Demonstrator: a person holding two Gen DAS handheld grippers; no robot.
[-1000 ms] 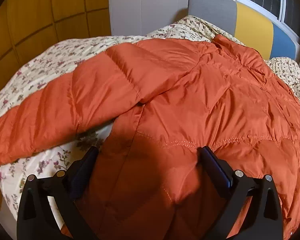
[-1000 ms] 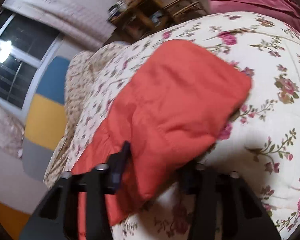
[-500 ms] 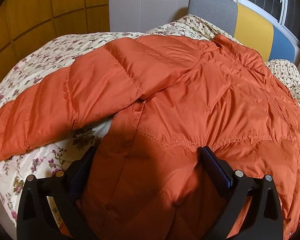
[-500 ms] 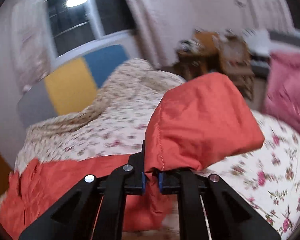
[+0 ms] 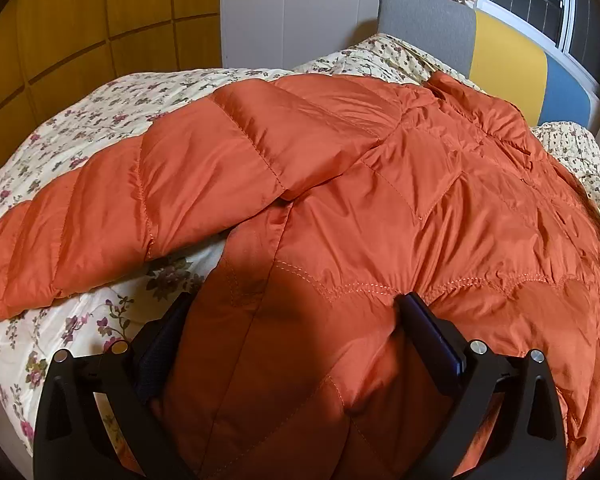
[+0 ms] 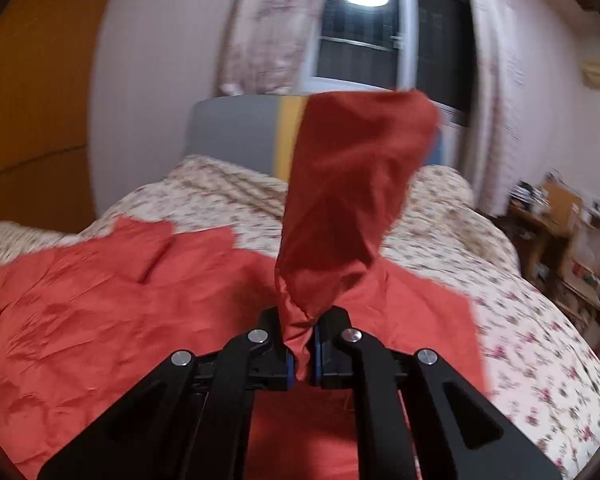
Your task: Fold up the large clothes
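- Bed (image 5: pixel 100 128): the orange jacket (image 5: pixel 400 208) lies spread over its floral quilt, as before.
- Sleeve (image 6: pixel 352 200): flat a second ago, now raised toward 12 o'clock.
- Right tongs (image 6: pixel 302 354): having just closed, pinching the sleeve.
- Left tongs (image 5: pixel 292 336): spread, unmoved, straddling the jacket's hem.

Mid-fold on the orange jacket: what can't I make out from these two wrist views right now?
- Left wrist view: the jacket bulges between the left gripper fingers; whether the pads press it is hidden by cloth.
- Left wrist view: the outstretched sleeve's cuff is cut off at the left edge.
- Right wrist view: the raised sleeve, pinched in the right gripper, hides part of the headboard.
- Right wrist view: the cluttered desk is blurred.
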